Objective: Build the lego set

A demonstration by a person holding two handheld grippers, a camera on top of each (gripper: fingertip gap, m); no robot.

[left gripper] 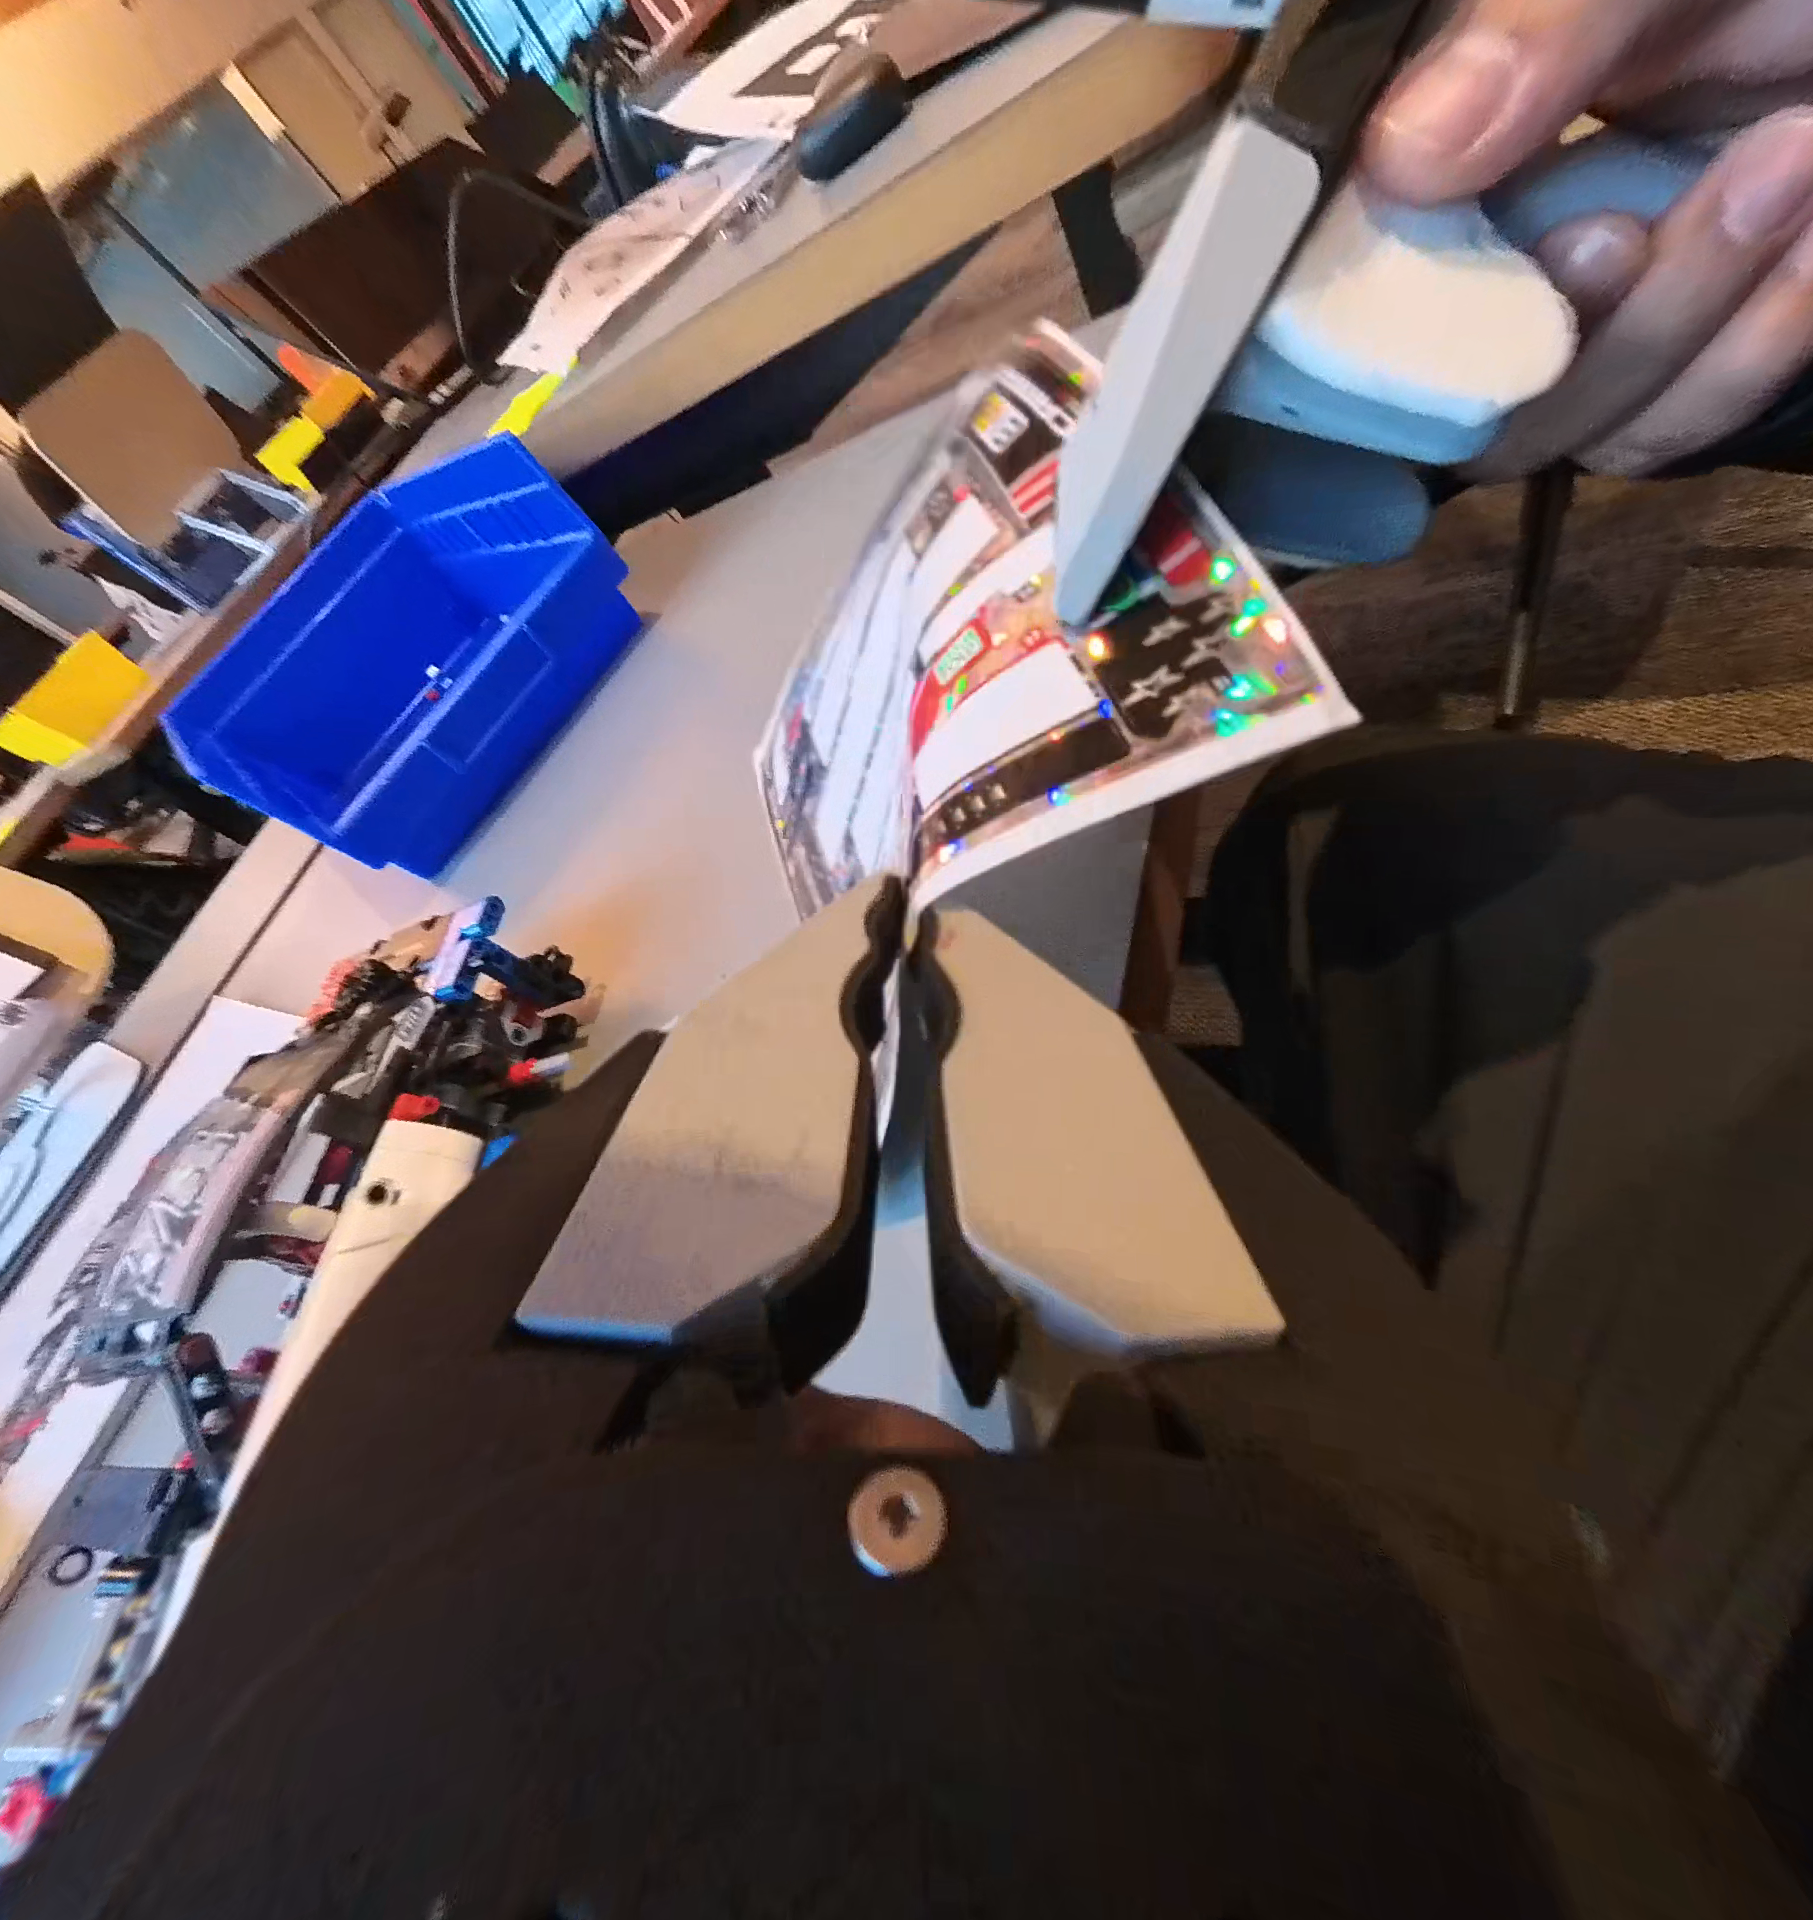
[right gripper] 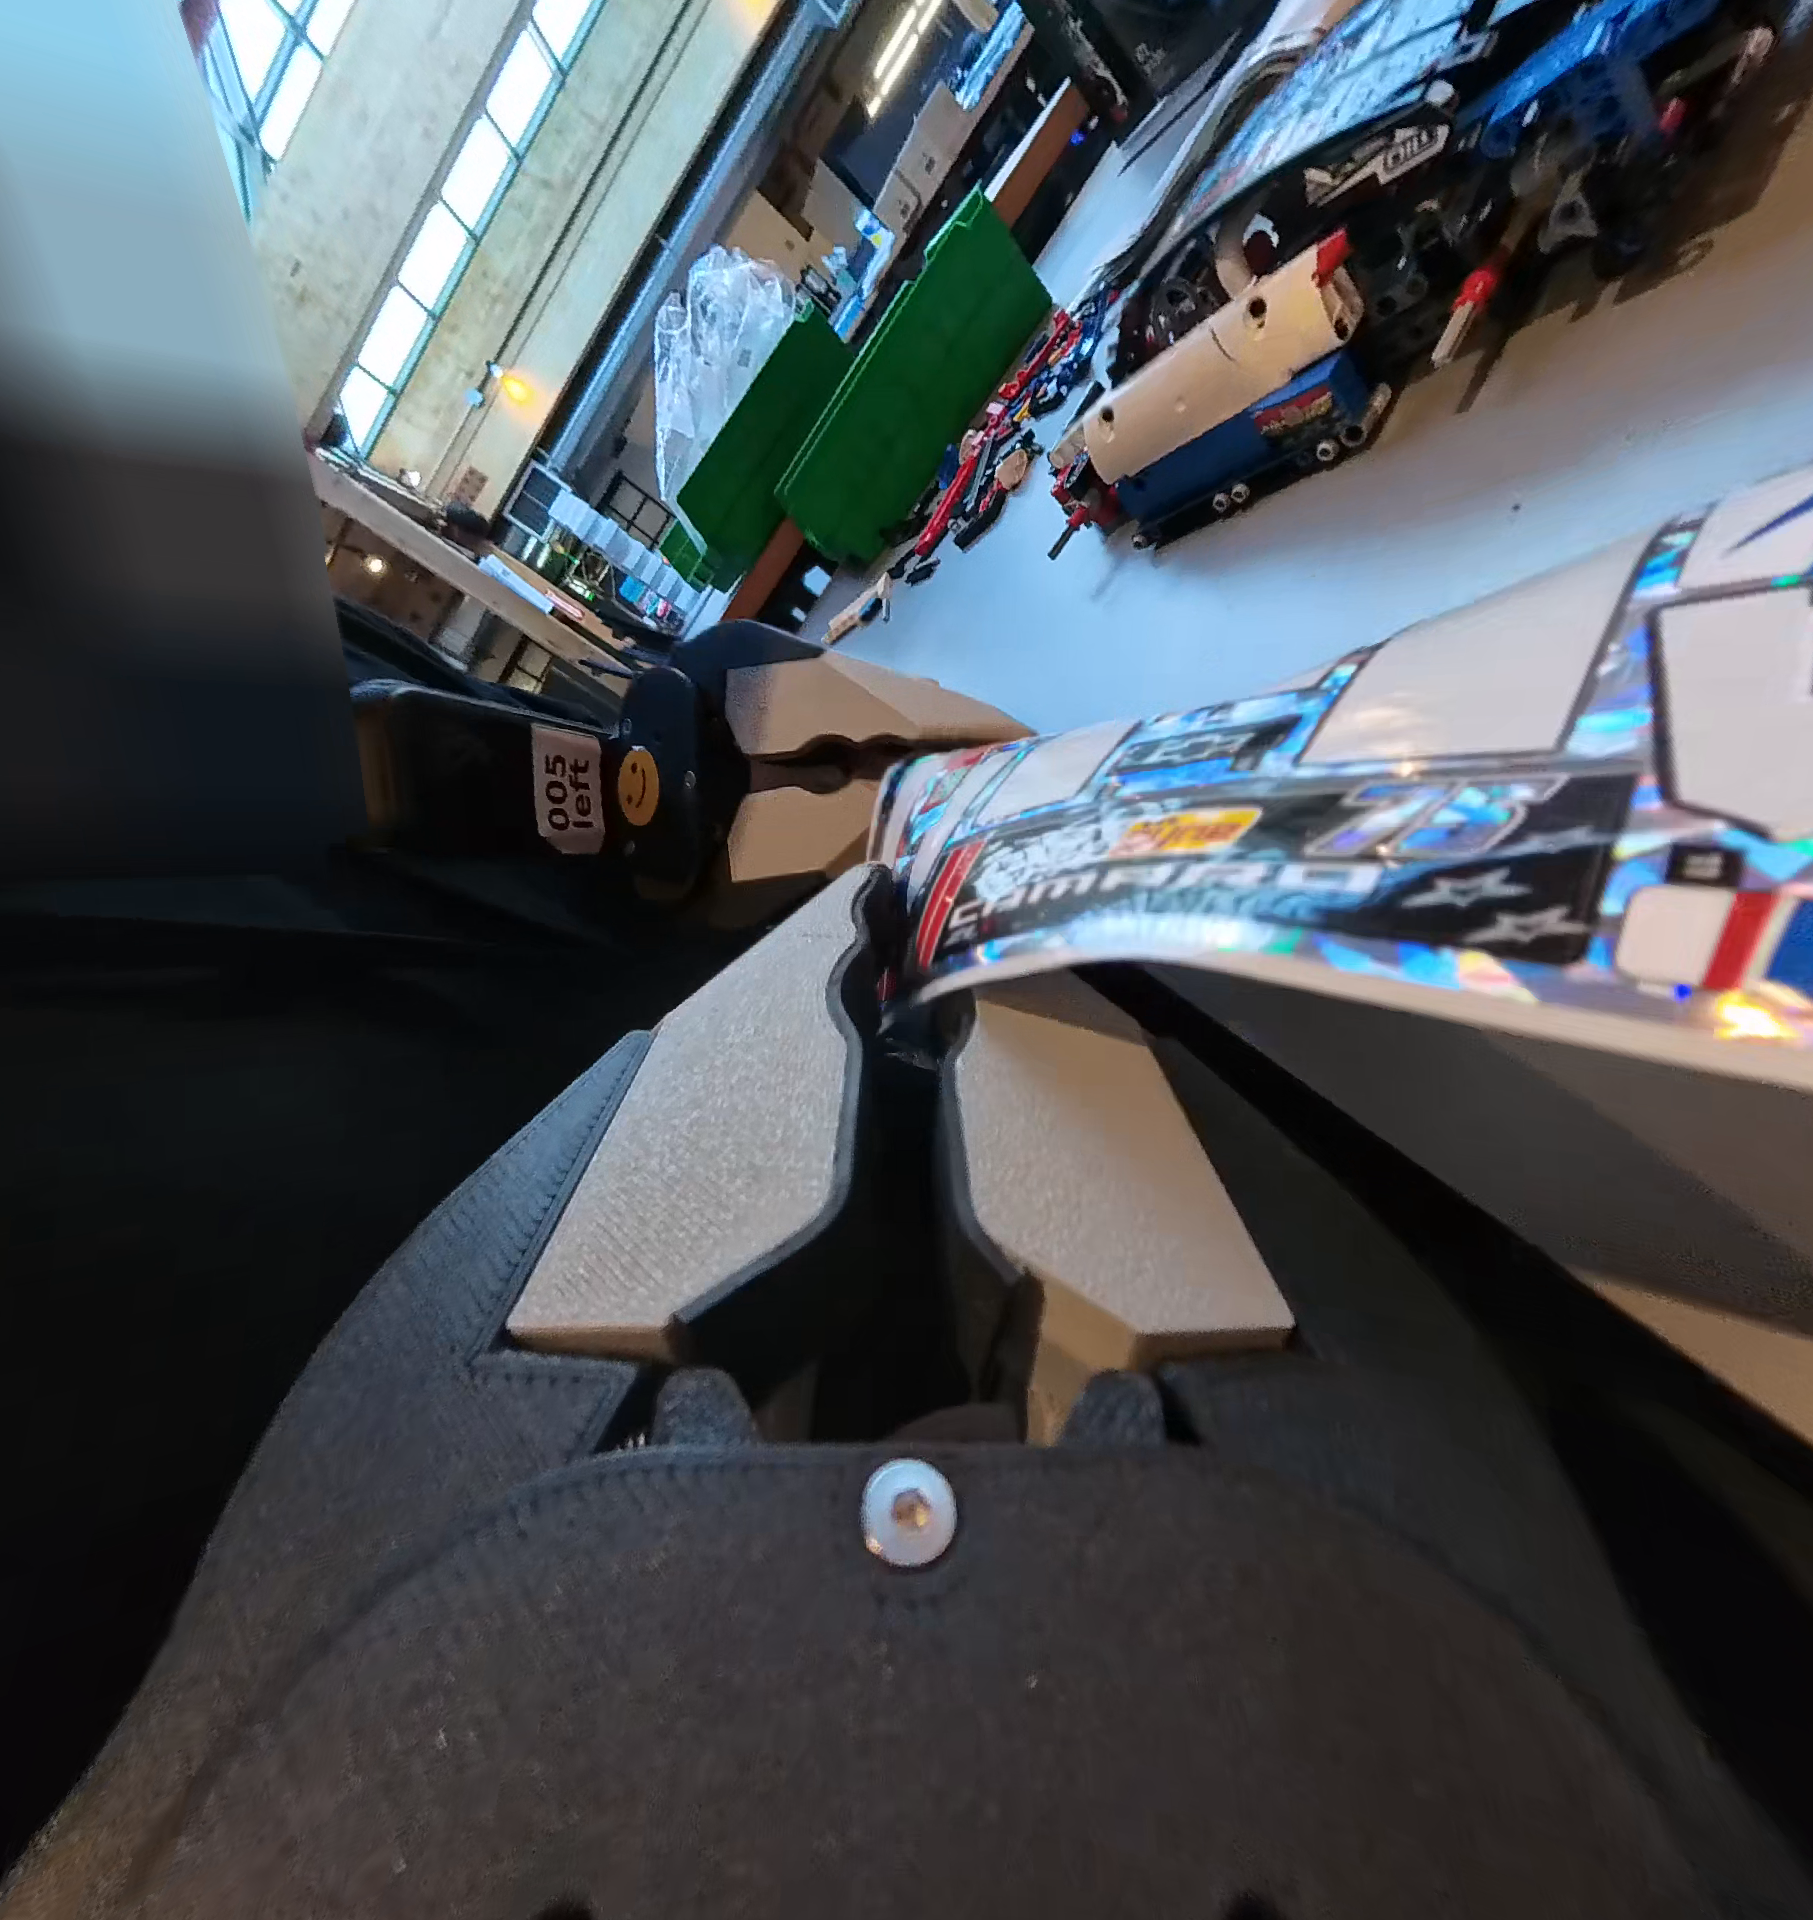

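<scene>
A shiny holographic sticker sheet [left gripper: 995, 717] hangs over the front edge of the grey table [left gripper: 663, 831]. My left gripper [left gripper: 897, 920] is shut on its near edge. My right gripper [right gripper: 897, 982] is shut on another edge of the same sheet [right gripper: 1328, 831]. In the left wrist view the right gripper's pale finger [left gripper: 1141, 416], held by a hand, meets the sheet's far side. The left gripper [right gripper: 860, 764] also shows in the right wrist view, pinching the sheet. The partly built lego car [left gripper: 445, 1049] stands on the table to the left; it also shows in the right wrist view [right gripper: 1286, 343].
A blue bin [left gripper: 403, 675] stands on the table behind the car. Two green bins [right gripper: 881, 384] and several loose lego pieces [right gripper: 985, 468] lie farther along the table. A printed sheet [left gripper: 143, 1226] lies beside the car. The table's front edge [right gripper: 1504, 1101] runs just under the sticker sheet. The gap from one gripper's tips to the other's is roughly 5 centimeters.
</scene>
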